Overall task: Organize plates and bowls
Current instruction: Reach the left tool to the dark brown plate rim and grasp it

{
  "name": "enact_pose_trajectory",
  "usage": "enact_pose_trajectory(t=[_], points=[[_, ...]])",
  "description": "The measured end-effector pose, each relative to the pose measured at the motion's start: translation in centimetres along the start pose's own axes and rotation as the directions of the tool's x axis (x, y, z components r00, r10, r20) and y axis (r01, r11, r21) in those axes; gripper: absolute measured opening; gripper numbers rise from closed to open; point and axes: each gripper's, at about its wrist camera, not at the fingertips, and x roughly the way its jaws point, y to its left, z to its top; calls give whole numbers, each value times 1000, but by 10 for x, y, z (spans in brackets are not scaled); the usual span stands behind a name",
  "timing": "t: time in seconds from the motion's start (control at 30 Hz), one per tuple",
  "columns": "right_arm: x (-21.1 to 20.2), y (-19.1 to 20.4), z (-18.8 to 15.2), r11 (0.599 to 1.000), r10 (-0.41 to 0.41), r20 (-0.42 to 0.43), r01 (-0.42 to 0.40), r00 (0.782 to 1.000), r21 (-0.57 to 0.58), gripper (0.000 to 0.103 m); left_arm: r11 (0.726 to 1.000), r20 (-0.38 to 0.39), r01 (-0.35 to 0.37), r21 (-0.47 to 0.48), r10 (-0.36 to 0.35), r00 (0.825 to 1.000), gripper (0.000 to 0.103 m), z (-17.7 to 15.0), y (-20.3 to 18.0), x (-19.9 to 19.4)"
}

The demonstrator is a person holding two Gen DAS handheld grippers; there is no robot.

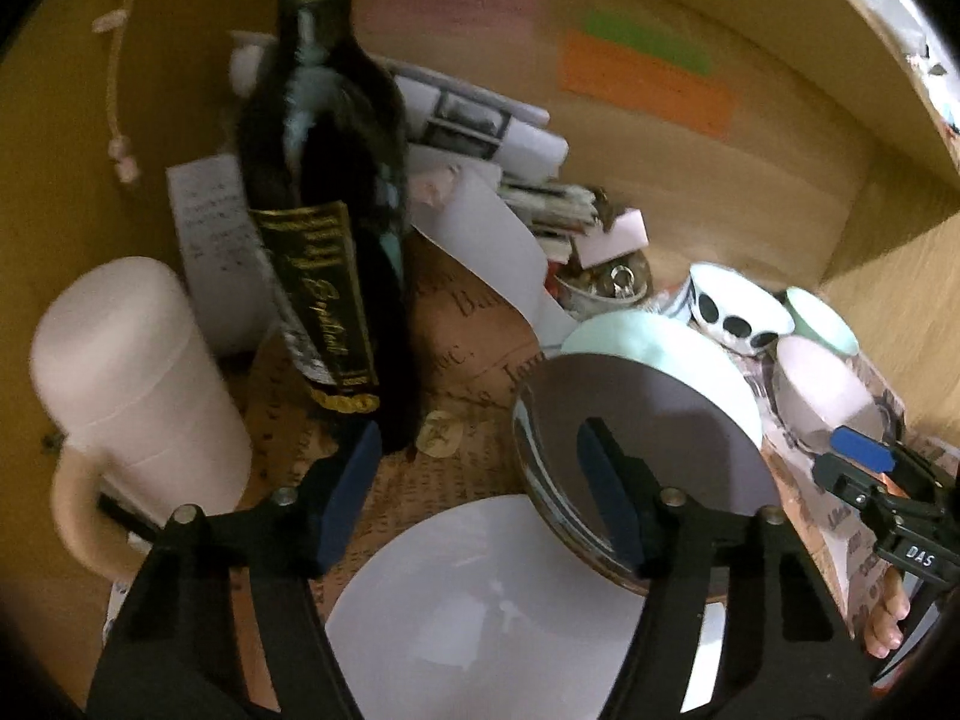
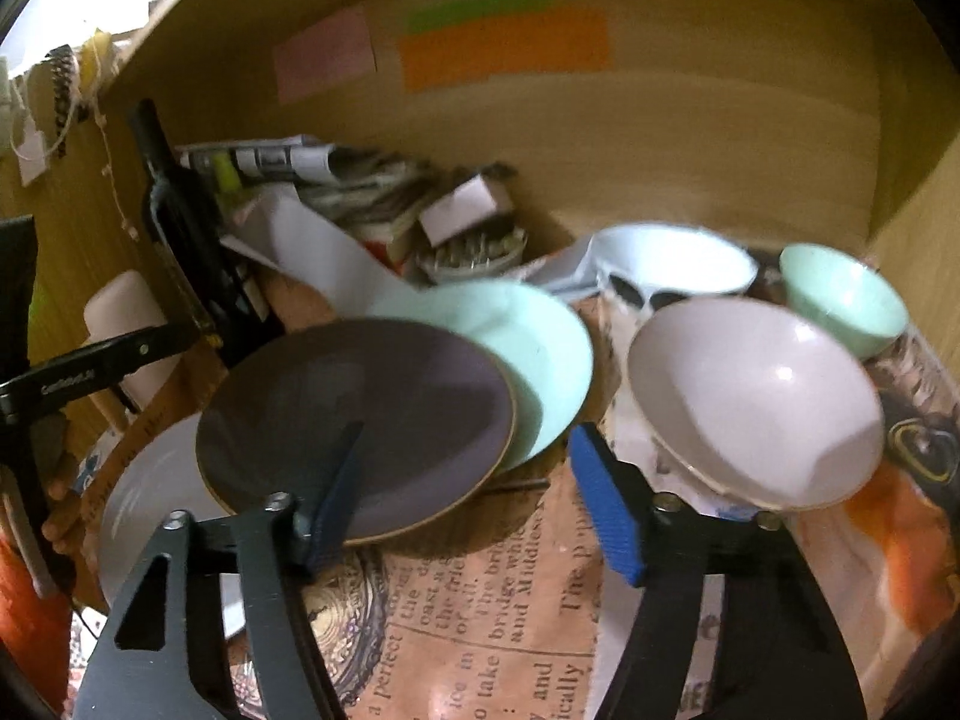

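Several dishes lie on newspaper inside a wooden cabinet. A dark grey plate (image 2: 354, 426) leans on a mint plate (image 2: 540, 354) and overlaps a white plate (image 1: 492, 600) at the front. To the right sit a pinkish bowl (image 2: 756, 402), a small mint bowl (image 2: 846, 300) and a white bowl with black dots (image 1: 732, 306). My left gripper (image 1: 480, 492) is open above the white plate, with its right finger in front of the dark plate (image 1: 648, 438). My right gripper (image 2: 471, 501) is open too. The dark plate's near rim lies by its left finger, and neither pad presses on anything.
A dark wine bottle (image 1: 324, 210) stands at the left with a white mug (image 1: 132, 378) beside it. Papers and a small dish of metal bits (image 2: 474, 252) crowd the back. The cabinet walls (image 2: 918, 252) close in on both sides and behind.
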Motion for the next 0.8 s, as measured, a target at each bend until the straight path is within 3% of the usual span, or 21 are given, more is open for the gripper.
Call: enact_pose_trajectory(t=[0.37,0.5,0.63,0.8], points=[[30,-1,-4,999,20,-108,-16,994,34,47,999,-129,10,48,-4,992,50,13,-6,41],[39,-5,-6,997,44,-140,-35,989,67,39,998,-187,11,68,2,982,38,13,-7,55],[46,-6,-8,995,67,-160,-54,985,86,32,997,-209,29,66,-15,978,33,13,-7,62],[47,-6,-8,995,72,-171,-58,983,84,31,996,-223,55,76,-37,974,25,13,-9,65]])
